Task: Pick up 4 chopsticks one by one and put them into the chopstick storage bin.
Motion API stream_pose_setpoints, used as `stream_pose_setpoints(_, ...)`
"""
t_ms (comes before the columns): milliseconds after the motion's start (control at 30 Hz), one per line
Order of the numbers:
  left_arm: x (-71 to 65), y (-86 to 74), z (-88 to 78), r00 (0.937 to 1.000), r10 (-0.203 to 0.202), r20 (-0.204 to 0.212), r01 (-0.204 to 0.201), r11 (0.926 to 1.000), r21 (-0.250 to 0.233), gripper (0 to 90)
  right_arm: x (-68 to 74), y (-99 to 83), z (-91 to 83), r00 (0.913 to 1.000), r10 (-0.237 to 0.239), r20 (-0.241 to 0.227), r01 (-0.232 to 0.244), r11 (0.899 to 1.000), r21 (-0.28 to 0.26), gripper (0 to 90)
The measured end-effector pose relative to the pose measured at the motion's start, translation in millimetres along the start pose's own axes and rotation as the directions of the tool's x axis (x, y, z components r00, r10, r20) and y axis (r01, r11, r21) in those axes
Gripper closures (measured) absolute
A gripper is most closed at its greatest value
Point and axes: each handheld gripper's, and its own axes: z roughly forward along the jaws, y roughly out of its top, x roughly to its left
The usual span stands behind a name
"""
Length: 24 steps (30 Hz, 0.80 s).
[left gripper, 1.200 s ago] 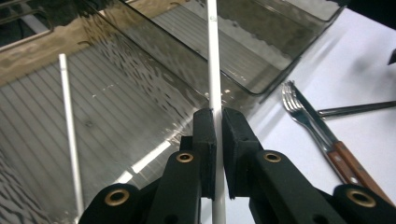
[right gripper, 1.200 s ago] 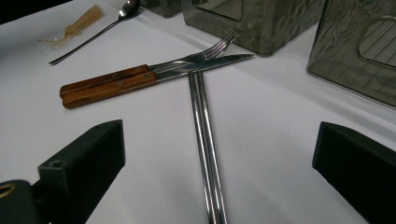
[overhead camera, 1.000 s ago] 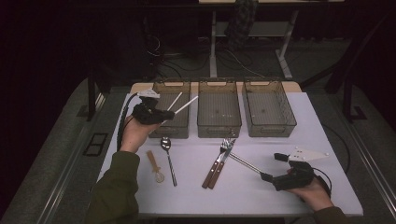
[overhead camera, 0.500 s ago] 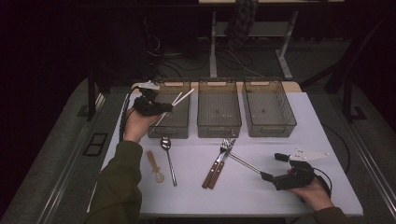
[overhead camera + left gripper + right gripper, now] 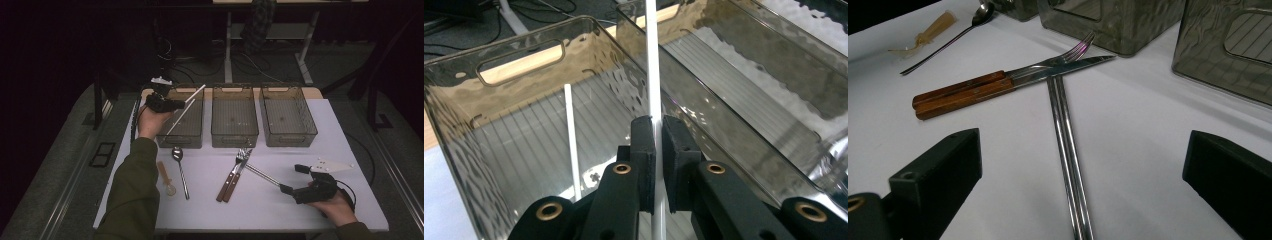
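- Our left gripper (image 5: 658, 150) is clamped on a white chopstick (image 5: 653, 75) above the leftmost smoky bin (image 5: 192, 131).
- Our right gripper (image 5: 1083, 170) rests wide open, right of that bin, over metal chopsticks (image 5: 1065, 135).

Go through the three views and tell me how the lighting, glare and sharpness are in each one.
High view: room dark beyond the table, which is evenly lit; small things look soft. Left gripper view: sharp on the pads clamping the white chopstick; rippled glare on the smoky bin walls. Right gripper view: bright table, sharp metal chopsticks, the near jaws slightly blurred.
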Motion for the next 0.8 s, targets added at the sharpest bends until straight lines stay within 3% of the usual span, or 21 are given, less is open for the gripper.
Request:
stream_pose_setpoints(233, 5.7, -3.7, 16.4, 0.9989, -0.043, -0.017, 0.043, 0.9991, 0.000, 83.7, 0.0, -0.2, -1.0, 1.0000, 0.004, -0.003, -0.004, 1.000, -0.004, 2.2)
stream_pose_setpoints(533, 10.2, -9.5, 29.9, 0.9920, -0.091, -0.087, 0.096, 0.9940, 0.053, 83.6, -0.6, -0.5, -2.6, 1.0000, 0.005, -0.004, -0.005, 1.000, -0.012, 2.2)
stream_pose_setpoints(700, 10.7, -12.4, 34.9, 0.9899, -0.097, -0.103, 0.104, 0.9919, 0.072, 83.4, 0.2, -0.7, -3.8, 1.0000, 0.008, -0.003, -0.008, 1.000, -0.015, 2.2)
stream_pose_setpoints(800, 11.1, -11.7, 36.1, 0.9895, -0.114, -0.089, 0.120, 0.9908, 0.063, 82.8, 0.0, -0.8, -4.2, 1.0000, 0.009, -0.001, -0.009, 1.000, -0.014, 2.3)
